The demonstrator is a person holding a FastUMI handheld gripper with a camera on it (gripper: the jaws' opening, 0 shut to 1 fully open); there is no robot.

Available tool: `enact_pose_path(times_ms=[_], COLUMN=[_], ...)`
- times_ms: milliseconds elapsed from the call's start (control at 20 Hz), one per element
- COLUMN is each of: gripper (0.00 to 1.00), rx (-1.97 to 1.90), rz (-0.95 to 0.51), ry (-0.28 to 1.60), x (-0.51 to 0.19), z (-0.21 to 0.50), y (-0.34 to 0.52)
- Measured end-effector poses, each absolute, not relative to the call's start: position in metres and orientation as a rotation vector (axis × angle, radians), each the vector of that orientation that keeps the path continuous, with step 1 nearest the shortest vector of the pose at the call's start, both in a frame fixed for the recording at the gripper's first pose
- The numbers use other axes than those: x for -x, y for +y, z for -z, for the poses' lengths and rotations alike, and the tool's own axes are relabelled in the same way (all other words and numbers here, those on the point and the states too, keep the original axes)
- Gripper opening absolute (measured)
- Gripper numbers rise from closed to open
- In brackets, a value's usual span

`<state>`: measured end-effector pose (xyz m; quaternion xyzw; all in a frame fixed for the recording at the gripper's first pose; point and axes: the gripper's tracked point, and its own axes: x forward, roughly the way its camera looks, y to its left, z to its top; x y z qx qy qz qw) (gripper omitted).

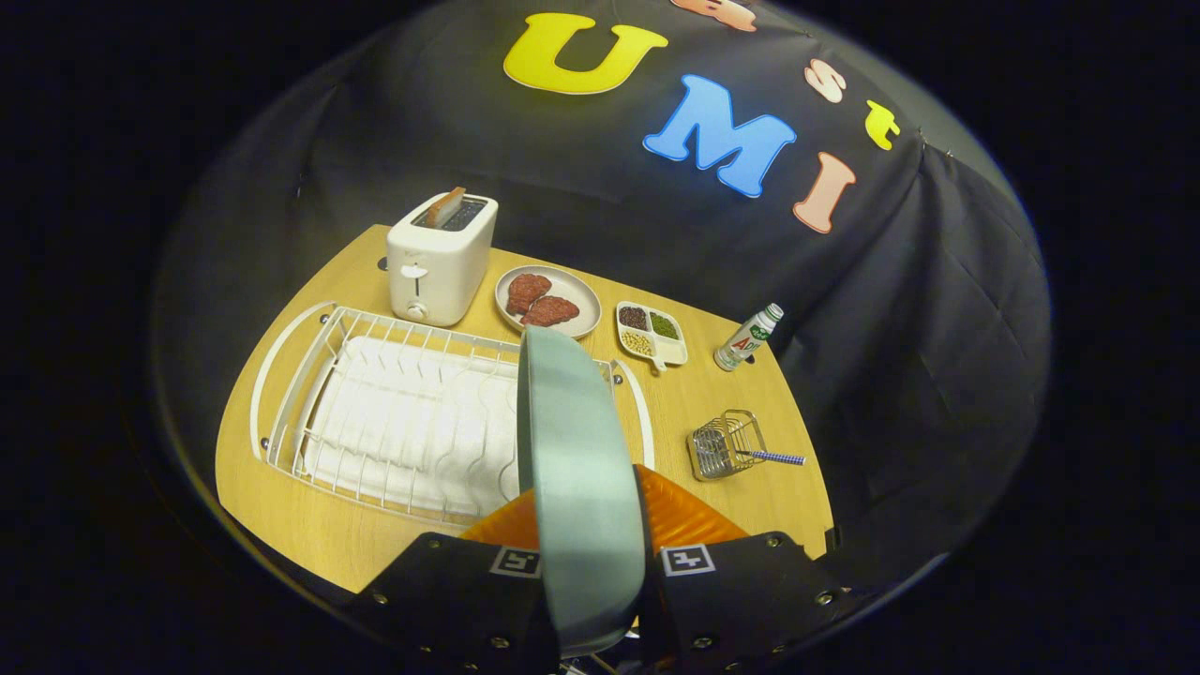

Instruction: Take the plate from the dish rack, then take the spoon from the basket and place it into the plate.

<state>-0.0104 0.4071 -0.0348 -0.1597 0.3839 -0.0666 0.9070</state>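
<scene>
Wooden table (281, 525) carried a white wire dish rack (412, 422) and, further right, a small wire basket (727, 445) with the spoon (773, 457) in it. The plate (572, 469) stood on edge between the fingers — gripper (589, 525) clamped on it — above the rack.

The counter (375, 544) carries one toaster (439, 262), one dish rack (394, 422), one wire basket (727, 445) with one spoon (773, 457), one bottle (747, 339) and one three-part dish (652, 335). Two plates show: one pale green plate (577, 469) clamped edge-on between the two fingers (441, 586), and one dish of meat (548, 300) bearing two pieces.
</scene>
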Motion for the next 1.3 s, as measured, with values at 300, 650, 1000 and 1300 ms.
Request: enact_pose_path(times_ms=[300, 650, 1000, 1300], gripper=[0.3, 0.3, 0.3, 0.3], rx=[0.268, 0.046, -0.367, -0.602], rz=[0.041, -0.118, -0.199, -0.294], ry=[0.849, 0.954, 1.059, 1.125], x=[0.08, 0.11, 0.112, 0.109], z=[0.063, 0.13, 0.187, 0.22], y=[0.41, 0.421, 0.419, 0.422])
